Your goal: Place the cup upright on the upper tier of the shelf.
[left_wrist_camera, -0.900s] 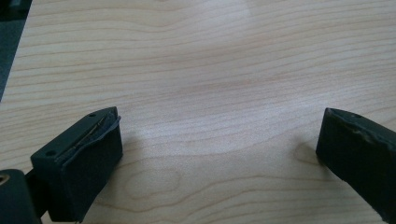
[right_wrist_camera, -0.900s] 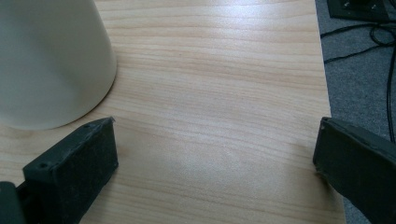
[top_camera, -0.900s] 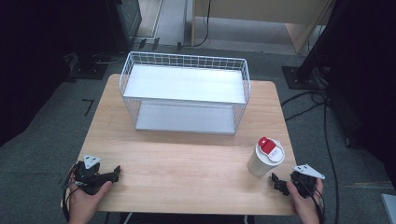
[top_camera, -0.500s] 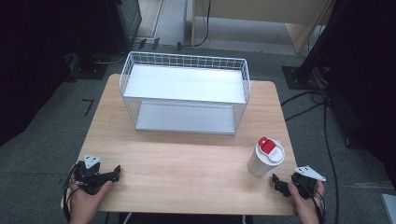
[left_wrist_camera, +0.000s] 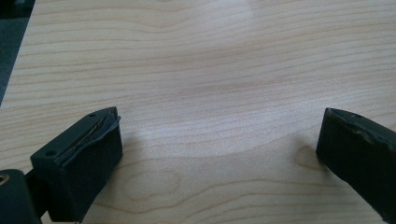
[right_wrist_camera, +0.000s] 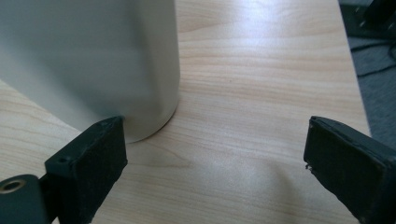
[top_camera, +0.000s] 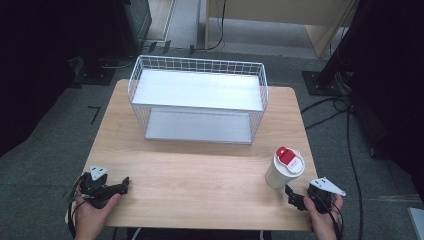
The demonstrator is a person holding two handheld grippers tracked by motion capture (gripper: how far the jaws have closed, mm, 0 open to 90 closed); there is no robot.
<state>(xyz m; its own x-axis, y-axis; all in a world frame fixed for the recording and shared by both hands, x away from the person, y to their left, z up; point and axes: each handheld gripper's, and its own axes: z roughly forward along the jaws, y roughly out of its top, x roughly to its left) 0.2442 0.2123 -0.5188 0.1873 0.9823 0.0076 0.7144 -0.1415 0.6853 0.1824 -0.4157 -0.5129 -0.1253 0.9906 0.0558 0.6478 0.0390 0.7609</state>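
A white cylindrical cup (top_camera: 282, 170) with a red-and-white lid stands upright near the table's front right corner. In the right gripper view the cup (right_wrist_camera: 88, 60) rises close ahead, left of centre. My right gripper (top_camera: 296, 198) rests just in front of it, open, nothing between its jaws (right_wrist_camera: 212, 158). My left gripper (top_camera: 120, 186) lies at the front left corner of the wooden table (top_camera: 200, 170), also open, with bare wood between its jaws (left_wrist_camera: 219, 144). A white wire basket (top_camera: 197, 100) with a white shelf stands at the back centre.
The table's front edge runs just under both hands. Grey carpet surrounds the table, with black cables (top_camera: 345, 130) on the floor to the right and dark equipment stands behind. The wood between basket and grippers is bare.
My right gripper has shifted slightly back toward the front edge, away from the cup. The left gripper and the cup have stayed put.
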